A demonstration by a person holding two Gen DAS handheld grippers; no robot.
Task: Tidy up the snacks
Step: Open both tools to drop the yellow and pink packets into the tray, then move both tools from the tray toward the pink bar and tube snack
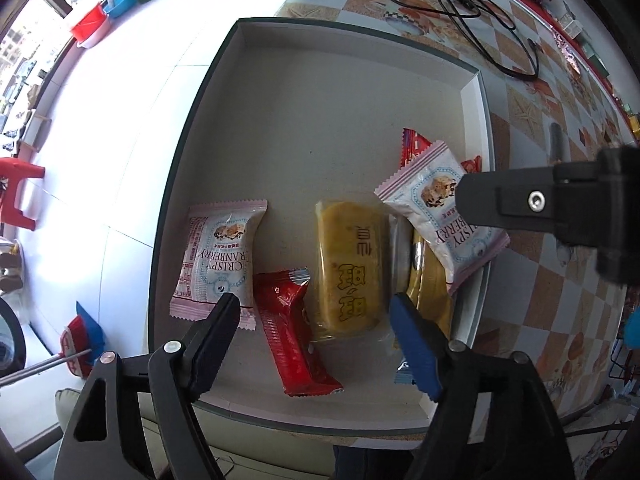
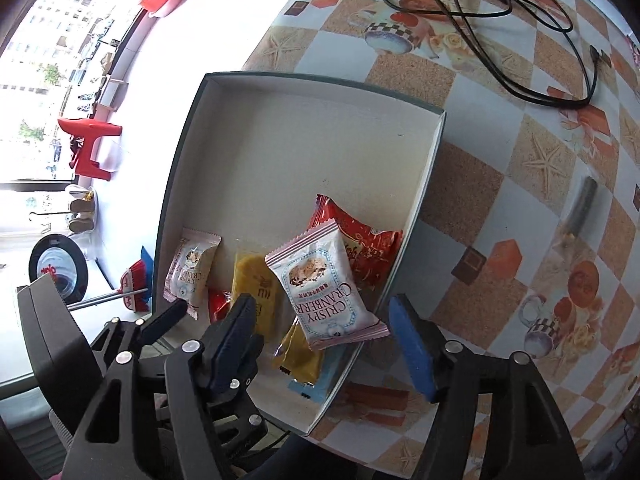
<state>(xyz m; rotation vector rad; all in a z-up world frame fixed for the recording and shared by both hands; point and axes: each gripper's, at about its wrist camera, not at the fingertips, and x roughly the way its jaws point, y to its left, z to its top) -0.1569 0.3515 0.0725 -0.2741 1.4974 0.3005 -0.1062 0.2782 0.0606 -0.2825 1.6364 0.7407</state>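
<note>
A shallow white box [image 1: 320, 112] with a dark rim sits at the table's edge and holds the snacks. In the left wrist view a pink cranberry packet [image 1: 218, 256], a red bar [image 1: 292, 336] and a yellow cake packet [image 1: 350, 272] lie side by side. My left gripper [image 1: 316, 320] hangs open just above the red bar and the cake, gripping nothing. A second cranberry packet [image 2: 324, 288] rests tilted on a red bag [image 2: 360, 248] and the box's right wall. My right gripper [image 2: 324, 320] is open around it, pads clear.
The box [image 2: 280, 140] stands on a checked, patterned tablecloth [image 2: 500, 184]. A black cable [image 2: 520, 20] loops at the table's far side, and a dark stick [image 2: 584, 204] lies to the right. Left of the box is white floor with a red stool [image 2: 88, 140] and a broom [image 2: 132, 280].
</note>
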